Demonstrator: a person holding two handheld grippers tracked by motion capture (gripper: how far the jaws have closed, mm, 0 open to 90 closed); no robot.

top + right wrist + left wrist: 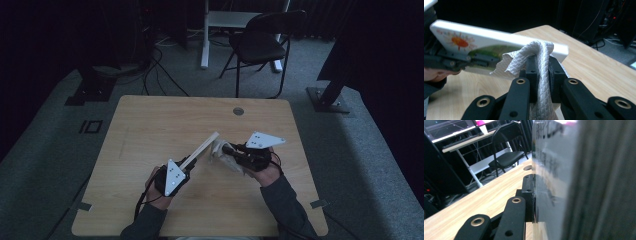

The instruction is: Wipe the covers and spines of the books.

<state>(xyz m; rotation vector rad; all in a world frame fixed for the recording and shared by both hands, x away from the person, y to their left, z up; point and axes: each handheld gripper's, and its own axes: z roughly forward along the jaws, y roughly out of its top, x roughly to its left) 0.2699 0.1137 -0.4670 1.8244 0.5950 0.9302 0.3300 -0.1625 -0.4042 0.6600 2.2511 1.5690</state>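
Two tools meet over the middle of the pale wood-grain counter (150, 125) in the high view: the left tool (186, 166) is clenched on the near end of a flat white board (202, 149), which slants up and away toward the right tool (226, 148), and that one is clamped on a crumpled white cloth (220, 154) lying against the board's far end. A round hole (238, 111) sits near the counter's far edge, and a black folding chair (260, 42) stands on the grey floor beyond. In the left gripper view the left tool (534, 195) has its jaw pressed flat on the board (554, 182), whose glossy face carries dark printed writing too blurred to read. In the right gripper view the right tool (543, 67) pinches a fold of the cloth (534, 57), a quilted, diamond-textured fabric, draped over the corner of the board (499, 42); the board is thick and white-edged, printed with an orange flower and a green patch, and the left tool (451, 61) grips it at the far side.
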